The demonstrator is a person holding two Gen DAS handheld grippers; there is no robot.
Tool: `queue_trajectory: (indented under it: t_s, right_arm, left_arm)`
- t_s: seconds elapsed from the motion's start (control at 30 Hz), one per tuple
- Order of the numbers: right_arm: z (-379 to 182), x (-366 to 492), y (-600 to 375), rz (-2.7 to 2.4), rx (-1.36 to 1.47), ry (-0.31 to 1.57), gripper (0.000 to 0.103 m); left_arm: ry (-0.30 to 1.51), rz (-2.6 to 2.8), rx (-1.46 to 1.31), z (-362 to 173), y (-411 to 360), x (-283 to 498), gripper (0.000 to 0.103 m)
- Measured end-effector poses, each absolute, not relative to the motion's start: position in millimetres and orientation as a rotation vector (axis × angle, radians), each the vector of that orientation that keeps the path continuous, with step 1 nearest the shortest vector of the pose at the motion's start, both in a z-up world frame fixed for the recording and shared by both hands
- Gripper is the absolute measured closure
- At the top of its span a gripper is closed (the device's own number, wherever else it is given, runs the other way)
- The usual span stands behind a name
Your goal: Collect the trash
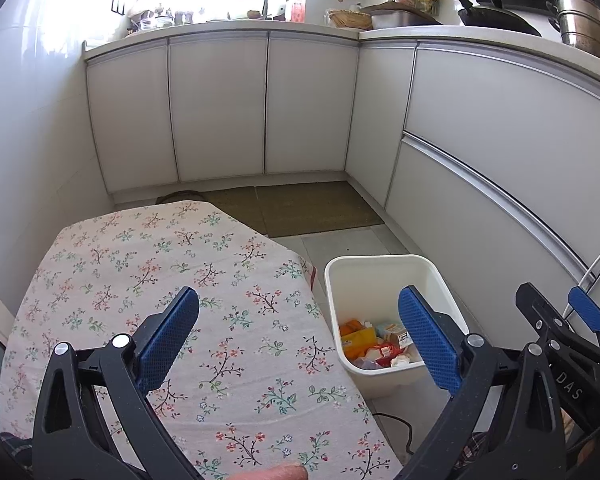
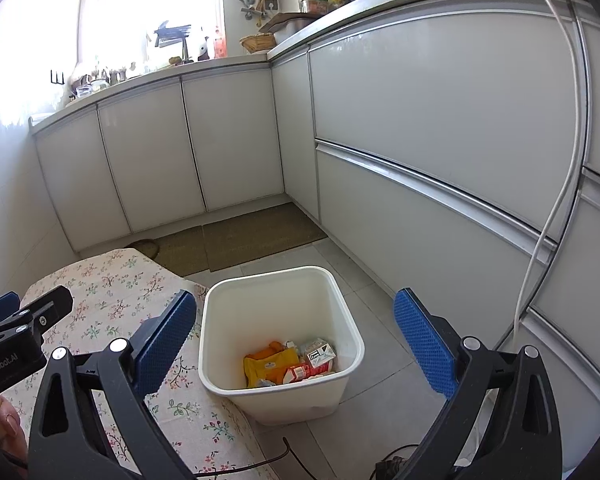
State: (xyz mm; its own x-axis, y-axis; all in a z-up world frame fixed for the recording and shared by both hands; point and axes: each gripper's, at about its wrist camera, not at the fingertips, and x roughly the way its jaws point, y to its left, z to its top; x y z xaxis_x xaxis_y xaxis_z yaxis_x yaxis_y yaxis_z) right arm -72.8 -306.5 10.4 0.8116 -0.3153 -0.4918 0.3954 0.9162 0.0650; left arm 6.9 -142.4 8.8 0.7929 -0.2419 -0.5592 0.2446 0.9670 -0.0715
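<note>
A white plastic bin [image 2: 278, 312] stands on the grey tile floor beside a table covered with a floral cloth [image 1: 188, 280]. Inside the bin lie several pieces of trash [image 2: 288, 362]: an orange wrapper, a red-and-white packet and a small carton. The same bin [image 1: 374, 276] shows at the right of the left wrist view. My left gripper [image 1: 298, 332] hovers open over the table's right edge, nothing between its blue pads. My right gripper [image 2: 294, 338] is open above the bin, empty. The floral cloth carries no loose items in view.
White cabinet fronts [image 2: 420, 120] run along the back and right. Brown mats [image 2: 256, 232] lie on the floor past the bin. A white cable [image 2: 548, 208] hangs down the right cabinets, and a dark cord [image 2: 288, 456] trails on the floor near the bin. The right gripper [image 1: 572, 328] shows in the left view.
</note>
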Motion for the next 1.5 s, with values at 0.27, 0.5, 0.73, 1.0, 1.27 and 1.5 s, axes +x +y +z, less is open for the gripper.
queue_trajectory:
  t_s: [0.27, 0.5, 0.73, 1.0, 1.27, 1.5]
  right_arm:
    - [6.8, -71.2, -306.5, -0.379, 0.168, 0.514, 0.007]
    - [4.3, -71.2, -306.0, -0.380, 0.168, 0.518, 0.007]
    - [2.5, -71.1, -304.5, -0.381, 0.167, 0.524, 0.007]
    - [0.5, -71.0, -303.3, -0.378, 0.168, 0.530, 0.007]
    - [-0.3, -70.2, -303.7, -0.370, 0.171, 0.538, 0.007]
    - [-1.0, -70.7, -300.6, -0.364, 0.167, 0.537, 0.007]
  left_arm:
    - [0.607, -0.258, 0.009, 6.5, -143.7, 7.7, 0.007]
    - [0.607, -0.258, 0.014, 6.2, -143.7, 7.4, 0.007]
    - [0.608, -0.259, 0.019, 6.1, -143.7, 7.7, 0.007]
    - [0.610, -0.269, 0.025, 4.9, -144.2, 8.4, 0.013]
    - [0.587, -0.295, 0.053, 5.5, -148.4, 4.3, 0.020]
    - [0.578, -0.320, 0.052, 4.7, -148.9, 4.4, 0.031]
